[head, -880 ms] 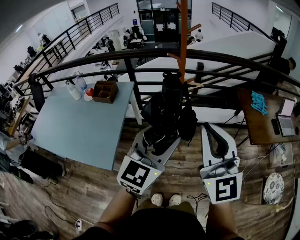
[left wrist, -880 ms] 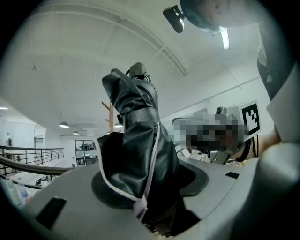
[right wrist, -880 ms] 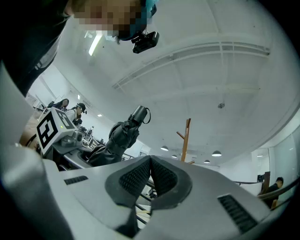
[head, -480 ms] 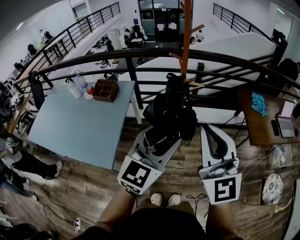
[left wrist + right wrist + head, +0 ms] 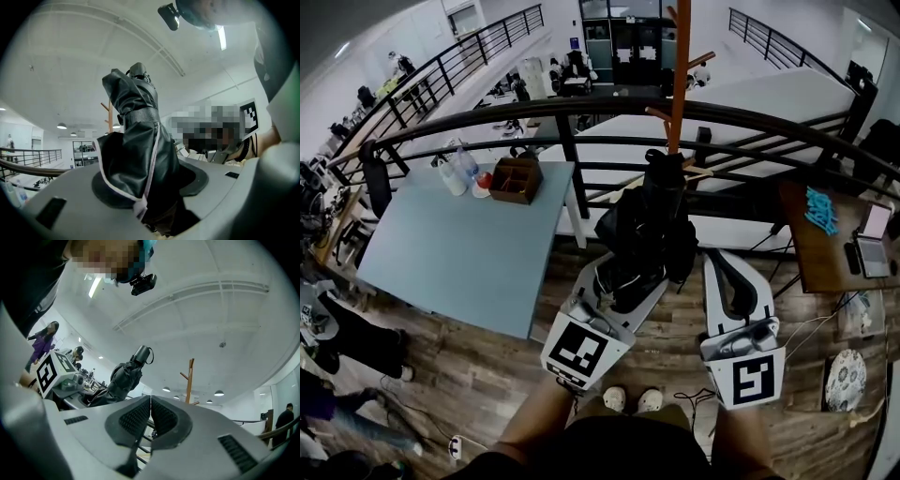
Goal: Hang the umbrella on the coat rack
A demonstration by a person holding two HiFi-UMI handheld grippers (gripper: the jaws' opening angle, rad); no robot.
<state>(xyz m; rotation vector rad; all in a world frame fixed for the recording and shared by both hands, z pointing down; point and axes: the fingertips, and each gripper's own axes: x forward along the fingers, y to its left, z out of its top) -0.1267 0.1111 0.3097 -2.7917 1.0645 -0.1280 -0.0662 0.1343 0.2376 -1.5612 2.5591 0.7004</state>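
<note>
In the head view my left gripper (image 5: 623, 277) is shut on a folded black umbrella (image 5: 645, 220), which stands up out of its jaws. The umbrella's handle end is close in front of the orange wooden coat rack (image 5: 679, 75), just below its pegs. From the left gripper view, the umbrella (image 5: 136, 154) fills the gap between the jaws, and the coat rack (image 5: 110, 117) shows behind it. To the right, my right gripper (image 5: 724, 262) is shut with nothing in it. The right gripper view shows its pads (image 5: 133, 420) pressed together, with the umbrella (image 5: 123, 377) at left and the coat rack (image 5: 189, 380) ahead.
A black railing (image 5: 581, 112) runs across just behind the coat rack, with a drop beyond it. At the left is a pale blue table (image 5: 459, 253) carrying bottles and a brown box (image 5: 514, 180). A wooden desk (image 5: 811, 246) with a laptop stands at right. Cables lie on the wooden floor.
The umbrella and left gripper have shifted slightly right, staying in front of the coat rack. Both grips look the same. A person at lower left has walked on.
</note>
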